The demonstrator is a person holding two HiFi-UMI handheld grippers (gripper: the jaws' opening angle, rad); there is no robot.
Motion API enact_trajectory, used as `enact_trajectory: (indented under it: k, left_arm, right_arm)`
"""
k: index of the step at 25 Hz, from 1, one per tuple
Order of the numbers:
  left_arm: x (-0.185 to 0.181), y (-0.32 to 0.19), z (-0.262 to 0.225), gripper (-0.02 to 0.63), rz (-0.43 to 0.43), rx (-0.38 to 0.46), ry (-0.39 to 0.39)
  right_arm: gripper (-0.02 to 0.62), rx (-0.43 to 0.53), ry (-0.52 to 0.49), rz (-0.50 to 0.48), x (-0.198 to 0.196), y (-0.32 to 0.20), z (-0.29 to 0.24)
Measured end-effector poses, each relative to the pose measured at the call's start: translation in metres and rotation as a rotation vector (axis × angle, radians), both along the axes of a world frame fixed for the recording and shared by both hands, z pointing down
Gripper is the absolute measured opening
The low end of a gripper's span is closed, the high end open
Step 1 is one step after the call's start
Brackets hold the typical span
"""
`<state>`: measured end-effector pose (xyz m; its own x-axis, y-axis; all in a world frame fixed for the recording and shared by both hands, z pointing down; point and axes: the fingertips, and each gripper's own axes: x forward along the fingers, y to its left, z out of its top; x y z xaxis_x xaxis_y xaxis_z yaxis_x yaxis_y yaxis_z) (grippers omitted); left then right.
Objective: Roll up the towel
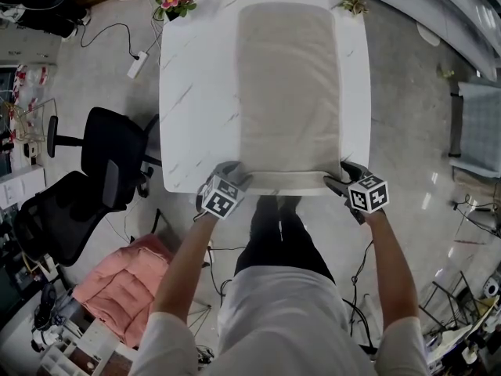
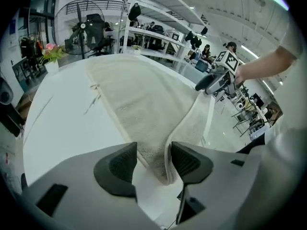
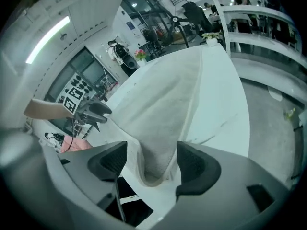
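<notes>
Towel [image 1: 287,84] of beige terry is laid flat on the white marble-patterned counter [image 1: 200,92]. It runs lengthwise from the near edge almost to the far edge and is placed closer to the right edge than to the left one. Its near end reaches the near edge of the counter, where the hem is seen turned up into a low ridge that runs from one near corner of the towel to the other.

The left claw [image 2: 153,159] is held at the near left corner of the towel. Its jaws are apart, and the corner of the towel lies in the gap between them, close to one jaw but not squeezed. The right claw [image 3: 152,159] is held at the near right corner in the same manner: the jaws are apart and the folded corner sits loose between them. Both claws are pointed downward at the near edge, with the full width of the towel between them.

A pot of pink flowers [image 1: 175,3] is placed at the far left corner of the counter, and a small plant [image 1: 354,5] at the far right corner. On the floor beside the left edge, a black office chair [image 1: 109,159] and a pink cushion [image 1: 121,284] are seen.
</notes>
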<state>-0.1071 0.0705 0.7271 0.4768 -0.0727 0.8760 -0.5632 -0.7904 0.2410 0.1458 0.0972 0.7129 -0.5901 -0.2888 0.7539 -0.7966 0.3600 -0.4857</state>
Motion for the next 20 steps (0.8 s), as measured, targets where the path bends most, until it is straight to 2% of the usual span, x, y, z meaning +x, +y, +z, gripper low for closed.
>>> enact_trajectory:
  k: [4,6,8,11,13,15,18,20]
  left_arm:
    - [-0.004,-0.003,-0.010,0.263,0.000,0.058,-0.005]
    - [-0.002,-0.003,-0.022,0.279,0.023,0.101,0.019]
    - [0.005,0.005,-0.036,0.280,0.090,0.142,0.056]
    - [0.019,0.031,-0.048,0.243,0.259,0.192,0.078]
    - [0.025,0.048,-0.043,0.206,0.371,0.225,0.052]
    - [0.026,0.059,-0.032,0.182,0.444,0.247,0.010]
    - [0.020,0.062,-0.013,0.142,0.493,0.285,-0.073]
    - [0.014,0.061,-0.002,0.122,0.510,0.308,-0.120]
  right_arm:
    - [0.334,0.123,0.092,-0.053,0.004,-0.008,-0.020]
    - [0.305,0.185,0.127,-0.116,-0.001,-0.007,-0.033]
    - [0.264,0.230,0.149,-0.225,-0.014,0.003,-0.044]
    - [0.201,0.263,0.178,-0.427,-0.040,0.029,-0.051]
    - [0.190,0.272,0.217,-0.542,-0.051,0.045,-0.044]
    - [0.181,0.278,0.267,-0.620,-0.055,0.055,-0.032]
    - [0.138,0.297,0.358,-0.691,-0.051,0.061,-0.014]
    - [0.129,0.317,0.409,-0.705,-0.045,0.061,-0.005]
